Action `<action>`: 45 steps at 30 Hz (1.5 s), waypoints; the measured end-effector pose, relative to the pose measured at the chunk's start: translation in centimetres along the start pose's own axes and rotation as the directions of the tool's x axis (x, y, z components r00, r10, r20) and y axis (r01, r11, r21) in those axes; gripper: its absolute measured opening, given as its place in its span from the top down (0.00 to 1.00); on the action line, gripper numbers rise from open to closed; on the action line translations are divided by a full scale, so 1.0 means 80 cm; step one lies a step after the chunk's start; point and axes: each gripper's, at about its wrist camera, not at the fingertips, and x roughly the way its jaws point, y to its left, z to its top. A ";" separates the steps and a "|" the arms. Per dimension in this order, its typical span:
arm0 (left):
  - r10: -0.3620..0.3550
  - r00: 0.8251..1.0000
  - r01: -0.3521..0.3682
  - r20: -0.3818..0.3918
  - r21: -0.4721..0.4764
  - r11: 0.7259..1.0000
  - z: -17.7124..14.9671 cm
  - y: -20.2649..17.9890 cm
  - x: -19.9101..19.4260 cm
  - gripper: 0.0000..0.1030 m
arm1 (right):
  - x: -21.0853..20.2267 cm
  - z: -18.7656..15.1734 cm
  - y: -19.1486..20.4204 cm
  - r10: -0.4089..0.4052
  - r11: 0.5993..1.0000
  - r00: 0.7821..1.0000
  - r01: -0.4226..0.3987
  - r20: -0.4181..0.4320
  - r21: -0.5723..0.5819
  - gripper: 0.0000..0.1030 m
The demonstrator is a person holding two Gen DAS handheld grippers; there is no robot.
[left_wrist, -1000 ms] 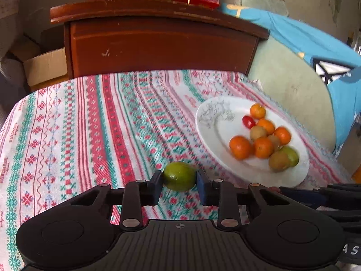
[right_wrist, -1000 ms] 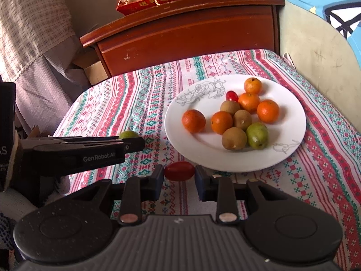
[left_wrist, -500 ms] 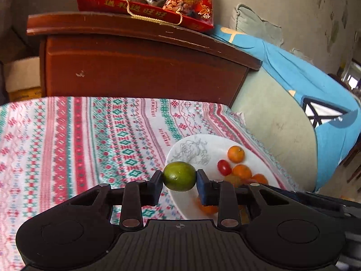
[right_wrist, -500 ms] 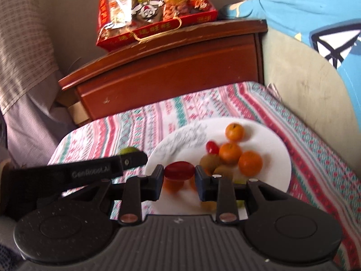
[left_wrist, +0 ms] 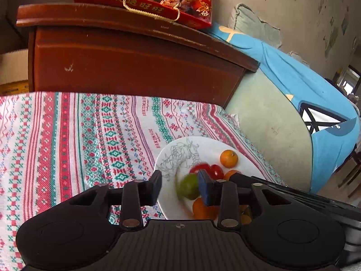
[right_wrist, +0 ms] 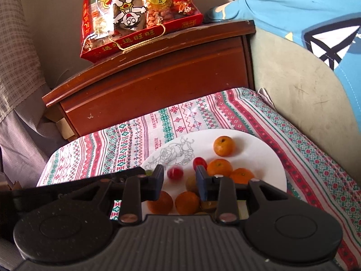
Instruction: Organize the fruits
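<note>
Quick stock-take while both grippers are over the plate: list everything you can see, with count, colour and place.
Plate: one, white with a line-drawn flower, on the cloth.
Lime: one, green, blurred, between the open left fingers above the plate.
Cherry tomatoes: two, red; one blurred between the right fingers, one beside the oranges.
Oranges: at least five, orange, on the plate.
Brownish fruit: count unclear, partly hidden.
Tablecloth: one, red-green-white pattern.
Cabinet: one, dark wood, behind.
Snack pack: one, red, on the cabinet.
Left gripper: black, open.
Right gripper: black, open.
</note>
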 end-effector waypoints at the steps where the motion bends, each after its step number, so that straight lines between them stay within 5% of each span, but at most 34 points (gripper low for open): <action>1: 0.007 1.000 -0.008 0.004 0.007 1.000 0.001 -0.001 -0.003 0.60 | -0.001 0.001 0.000 -0.003 1.000 1.000 0.003 0.000 0.002 0.67; 3: 0.028 1.000 -0.028 0.000 0.012 1.000 0.004 -0.003 -0.008 0.51 | -0.005 0.002 0.000 -0.013 1.000 1.000 0.013 -0.003 0.003 0.66; 17: 0.146 0.983 -0.144 -0.113 0.027 0.989 0.011 -0.018 -0.048 0.27 | -0.043 0.013 0.002 -0.100 0.995 0.987 0.101 -0.124 0.003 0.38; 36: 0.261 0.942 -0.258 -0.211 0.043 0.965 -0.001 -0.021 -0.054 0.22 | -0.039 -0.002 -0.004 -0.198 0.976 0.950 0.215 -0.242 0.043 0.18; 45: 0.282 0.928 -0.278 -0.245 0.049 0.959 -0.006 -0.019 -0.048 0.18 | -0.035 -0.004 -0.007 -0.234 0.968 0.933 0.250 -0.271 0.023 0.16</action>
